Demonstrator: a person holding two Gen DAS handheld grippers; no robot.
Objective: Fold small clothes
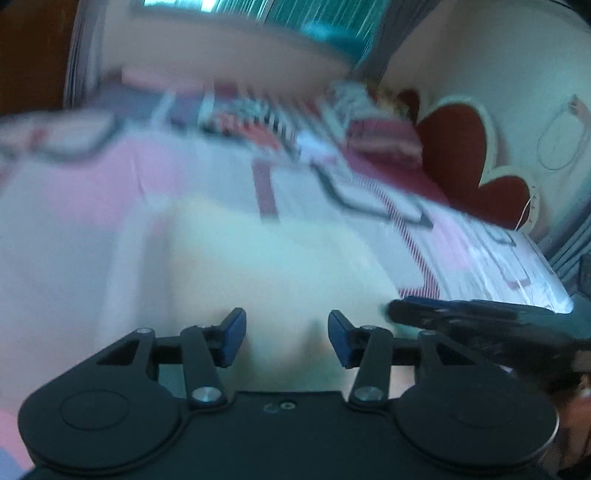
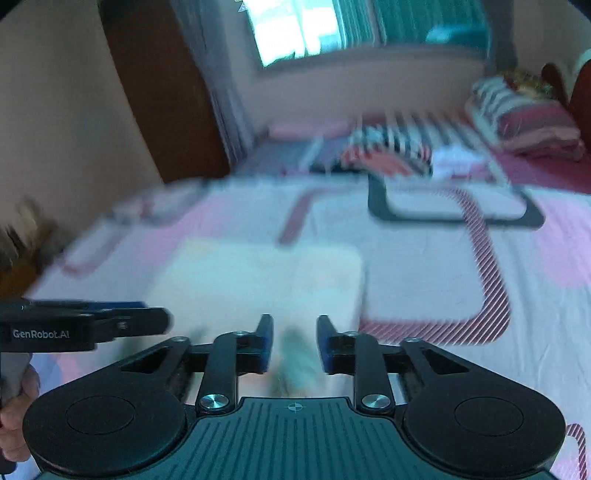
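A pale cream folded garment [image 1: 266, 266] lies flat on the pink and white bedsheet, also in the right wrist view [image 2: 258, 280]. My left gripper [image 1: 286, 339] is open over the garment's near edge, nothing between its blue pads. My right gripper [image 2: 294, 345] is open with a narrower gap, and a bunched bit of the cloth lies between its pads. The right gripper shows from the side in the left view [image 1: 461, 317], and the left one in the right view [image 2: 92, 325]. Both frames are motion-blurred.
The bed [image 2: 461, 295] has a pink, white and dark-striped sheet. A pile of striped and red clothes [image 2: 388, 151] and stacked cushions [image 2: 524, 114] lie at the far end. A heart-shaped red headboard [image 1: 465, 162] is on the right, and a window [image 2: 295, 29] behind.
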